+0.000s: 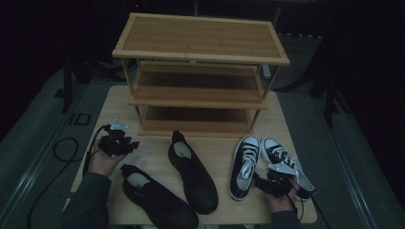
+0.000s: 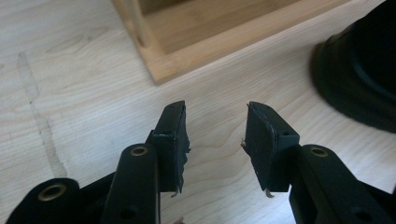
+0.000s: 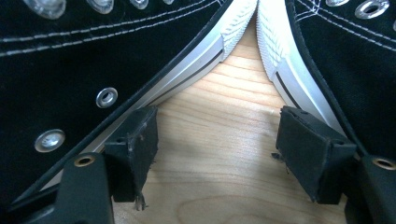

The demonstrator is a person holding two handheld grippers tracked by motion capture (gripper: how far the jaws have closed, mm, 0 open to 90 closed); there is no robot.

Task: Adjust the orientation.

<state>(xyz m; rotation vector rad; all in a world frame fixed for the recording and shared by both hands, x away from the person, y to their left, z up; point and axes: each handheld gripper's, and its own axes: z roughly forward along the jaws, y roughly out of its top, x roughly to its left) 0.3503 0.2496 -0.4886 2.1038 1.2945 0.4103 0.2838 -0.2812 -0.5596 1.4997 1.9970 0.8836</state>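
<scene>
A three-tier bamboo shoe rack (image 1: 200, 36) stands at the back of the wooden table (image 1: 157, 152), all its shelves bare. In front lie two black leather shoes (image 1: 193, 174) (image 1: 160, 198) and two black-and-white canvas sneakers (image 1: 243, 167) (image 1: 282, 152). My left gripper (image 1: 130, 145) hovers left of the rack's base, open and empty (image 2: 215, 112), with the rack's bottom corner (image 2: 224, 37) and a black shoe (image 2: 359, 74) ahead. My right gripper (image 1: 268, 181) sits low between the two sneakers, open (image 3: 217, 116), its jaws beside the left sneaker's sole (image 3: 187, 56) and the right sneaker's sole (image 3: 289, 74), with bare wood between them.
The table's front edge runs just behind both hands. Dark floor with cables (image 1: 62, 148) and stand legs surrounds the table. Bare tabletop (image 2: 70, 93) lies left of the rack's foot.
</scene>
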